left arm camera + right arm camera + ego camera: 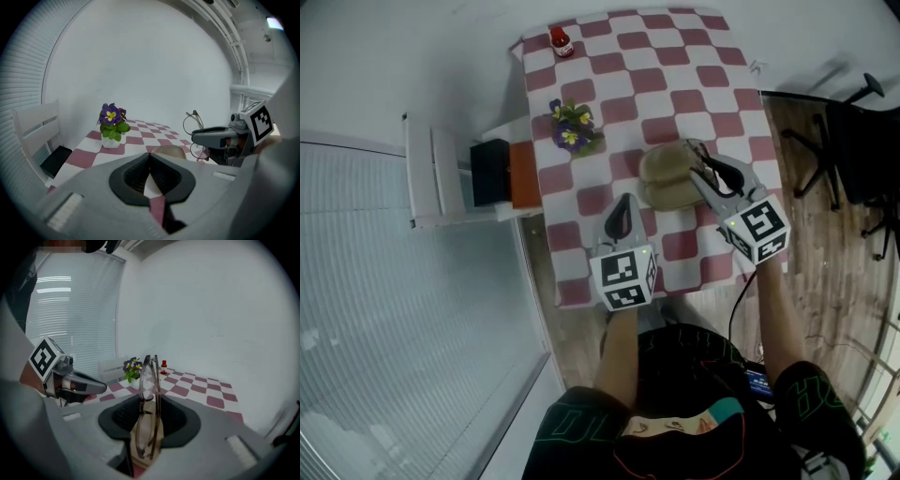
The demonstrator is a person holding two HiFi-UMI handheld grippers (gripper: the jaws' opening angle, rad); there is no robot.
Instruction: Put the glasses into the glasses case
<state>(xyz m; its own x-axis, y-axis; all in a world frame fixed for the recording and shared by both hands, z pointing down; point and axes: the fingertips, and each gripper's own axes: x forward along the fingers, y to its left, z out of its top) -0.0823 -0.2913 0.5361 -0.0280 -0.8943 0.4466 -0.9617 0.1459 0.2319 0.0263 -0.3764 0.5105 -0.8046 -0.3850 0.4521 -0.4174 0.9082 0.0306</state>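
A pair of thin-framed glasses [148, 385] stands folded and upright between the jaws of my right gripper [149, 398], which is shut on it. In the head view that gripper [699, 165] hangs over the open tan glasses case [664, 178] on the red-and-white checked tablecloth [675, 66]. The case shows tan just below the glasses [140, 453]. My left gripper [623, 216] is to the left of the case and nearer the table's front edge, its jaws shut with nothing in them [150, 157]. From the left gripper view the glasses [193, 125] stick up from the right gripper, above the case [166, 151].
A pot of purple and yellow flowers [572, 127] stands left of the case, and a small red bottle [560, 41] at the far corner. A white chair [431, 178] with a black box [490, 172] sits left of the table. An office chair [853, 141] stands at the right.
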